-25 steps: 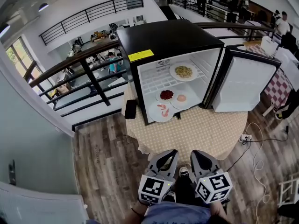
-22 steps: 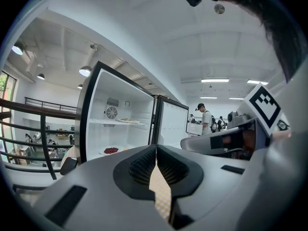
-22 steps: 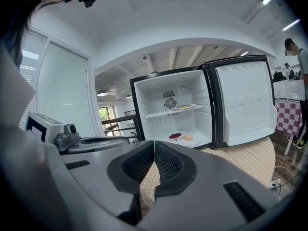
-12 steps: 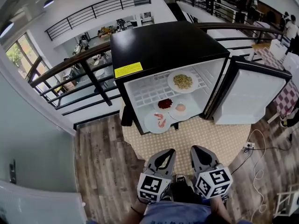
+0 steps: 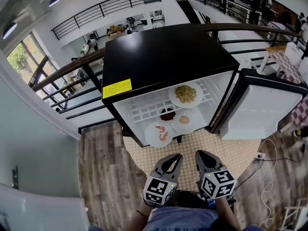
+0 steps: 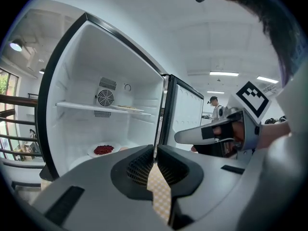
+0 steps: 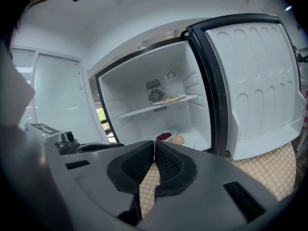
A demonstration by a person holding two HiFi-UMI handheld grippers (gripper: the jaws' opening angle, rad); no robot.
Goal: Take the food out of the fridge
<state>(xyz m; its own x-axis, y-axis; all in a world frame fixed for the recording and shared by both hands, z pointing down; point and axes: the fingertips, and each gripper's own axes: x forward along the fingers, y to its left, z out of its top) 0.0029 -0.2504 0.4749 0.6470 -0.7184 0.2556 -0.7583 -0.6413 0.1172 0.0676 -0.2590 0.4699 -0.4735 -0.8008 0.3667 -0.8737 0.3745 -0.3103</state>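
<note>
Food on round white plates (image 5: pixel 185 94) sits in the open black mini fridge (image 5: pixel 163 52); your grey left gripper (image 5: pixel 173 160) and right gripper (image 5: pixel 202 158) hover closed and empty, first pick not yet begun. Next: part the jaws, reach in.

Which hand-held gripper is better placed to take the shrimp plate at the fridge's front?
Left, probably: the left hand-held gripper is nearer the shrimp plate; the right hand-held gripper sits off toward the door. Both are shut and empty.
</note>
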